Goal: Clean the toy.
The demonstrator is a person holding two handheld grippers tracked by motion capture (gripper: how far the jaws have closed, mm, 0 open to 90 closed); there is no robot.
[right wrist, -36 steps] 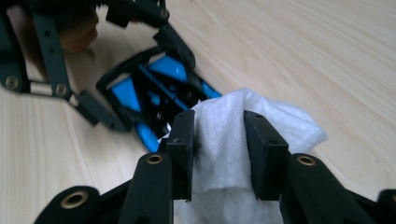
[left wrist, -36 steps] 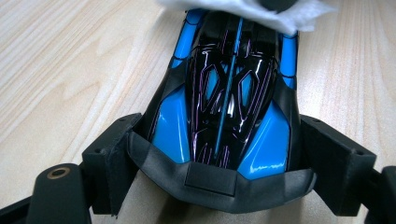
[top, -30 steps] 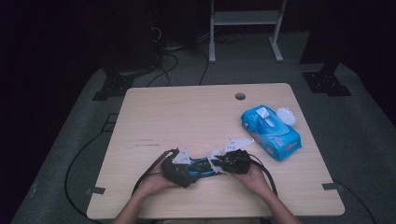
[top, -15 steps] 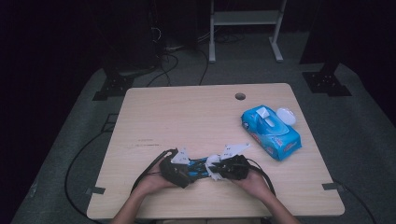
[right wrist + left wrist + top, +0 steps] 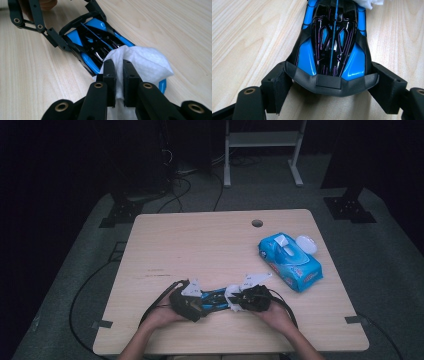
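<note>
A blue and black toy car (image 5: 216, 297) lies on the wooden table (image 5: 200, 245) near its front edge. My left gripper (image 5: 200, 301) holds the car's black end (image 5: 329, 85). Its jaws have just been closing, with the car (image 5: 332, 42) between them and pressed from both sides. From the other end comes my right gripper (image 5: 239, 300), shut on a crumpled white wipe (image 5: 145, 62). The wipe rests on the far end of the car (image 5: 92, 37). The right gripper (image 5: 118, 63) pinches it tight.
A blue pack of wipes (image 5: 290, 260) with its white lid (image 5: 306, 244) flipped open lies at the right of the table. A small round hole (image 5: 257, 223) sits near the far edge. Cables trail off the table's left front side.
The right gripper with the wipe has shifted a little over the car's end. The left hand and the car have stayed put.
</note>
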